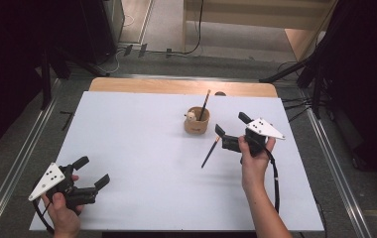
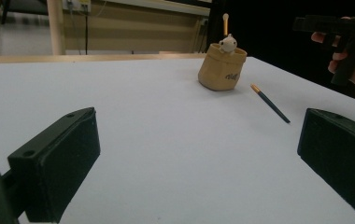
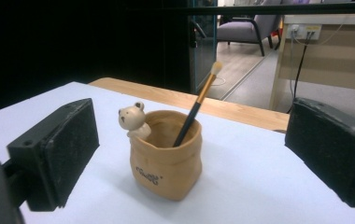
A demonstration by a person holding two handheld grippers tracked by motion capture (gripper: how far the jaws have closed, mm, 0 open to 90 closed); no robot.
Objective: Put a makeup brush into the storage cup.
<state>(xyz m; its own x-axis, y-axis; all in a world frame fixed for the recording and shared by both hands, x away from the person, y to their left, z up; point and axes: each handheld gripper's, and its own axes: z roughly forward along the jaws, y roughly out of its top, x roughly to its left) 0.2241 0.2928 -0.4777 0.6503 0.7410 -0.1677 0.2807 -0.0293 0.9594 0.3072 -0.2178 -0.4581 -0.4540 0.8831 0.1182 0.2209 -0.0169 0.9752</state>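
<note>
On the left we see the left gripper (image 1: 93, 172) parked low near the table's (image 1: 142, 198) front-left corner, jaws spread wide with nothing between them, probably just waiting out of the way. Moving right, the tan bear-faced holder (image 1: 196, 121) stands upright past mid-table with one brush (image 1: 205, 104) leaning inside, so we judge the job is loading brushes into it. Just right of and nearer than the holder lies the second brush (image 1: 210, 152), flat on the white top, bristle end toward the holder. The right gripper (image 1: 229, 130) hovers above that brush's upper end, jaws spread and gripping nothing; in its own view it faces the holder (image 3: 165, 158) squarely, the pads (image 3: 70, 154) standing apart on either side of it.
</note>
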